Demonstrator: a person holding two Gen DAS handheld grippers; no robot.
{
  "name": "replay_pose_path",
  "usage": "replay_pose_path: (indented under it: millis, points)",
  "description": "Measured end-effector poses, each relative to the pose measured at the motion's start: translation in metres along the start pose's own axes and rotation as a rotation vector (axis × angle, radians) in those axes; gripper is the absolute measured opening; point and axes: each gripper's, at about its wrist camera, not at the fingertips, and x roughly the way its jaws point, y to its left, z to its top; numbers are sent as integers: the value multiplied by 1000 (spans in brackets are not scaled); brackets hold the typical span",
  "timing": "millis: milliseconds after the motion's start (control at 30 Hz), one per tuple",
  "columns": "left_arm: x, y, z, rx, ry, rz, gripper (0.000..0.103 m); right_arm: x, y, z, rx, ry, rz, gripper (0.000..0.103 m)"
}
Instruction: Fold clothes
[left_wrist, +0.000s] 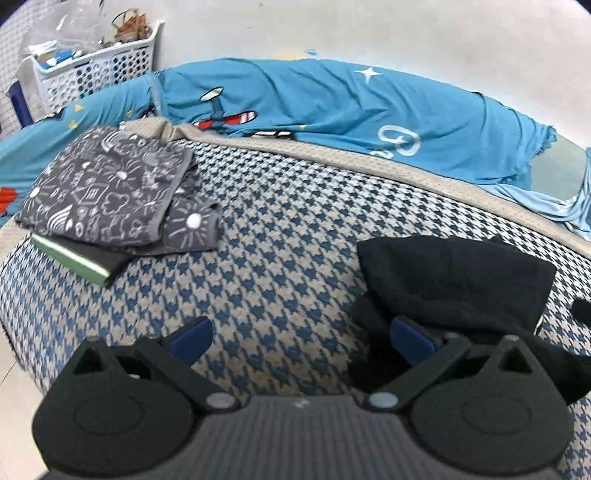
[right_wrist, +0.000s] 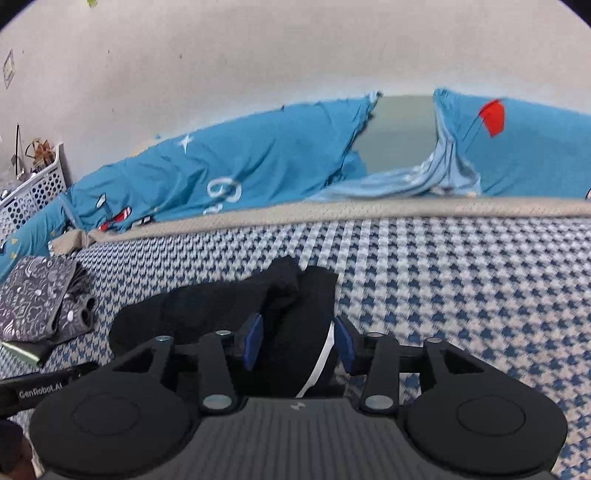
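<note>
I see a bed (left_wrist: 280, 236). On it, far to my left, sits a pile of folded clothes (left_wrist: 107, 192) on top of a book (left_wrist: 70, 258). The dark garment (left_wrist: 458, 280) lies to the right. Behind them is the blanket (left_wrist: 332, 103), and a basket (left_wrist: 92, 70) stands behind the bed's left end.

A bedroom in a home: a bed (left_wrist: 280, 206) covered in a blue-and-beige houndstooth spread fills both views, with a bright blue quilt (left_wrist: 332, 99) printed with cartoon aeroplanes, stars and letters bunched along a plain pale wall (left_wrist: 369, 33). On the spread lie a folded grey garment (left_wrist: 107, 188) patterned with white doodles, stacked on a dark piece with a green edge, and a loosely folded black garment (left_wrist: 458, 277). A white perforated plastic laundry basket (left_wrist: 96, 70) crammed with household odds and ends and clear plastic stands in the far corner, beside the bed's end. Pale floor tiles show at the left edge.
</note>
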Motion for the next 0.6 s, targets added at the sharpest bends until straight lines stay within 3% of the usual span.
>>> replay_pose_path:
  millis: [300,367,433,500,600]
  points:
    - [6,-18,8,-41,-20,-114,103,22,9,-18,-15,104,82,46]
    - [9,-23,7,-32,-16,-108,103,28,13,-25,-16,144,122,40]
    - [10,-27,6,-22,-18,-114,103,28,19,-31,-40,156,152,21]
    - [9,-30,7,-15,-27,-131,103,26,21,-34,-59,152,190,12]
    - [8,-34,7,-6,-38,-156,103,22,22,-39,-59,158,267,7]
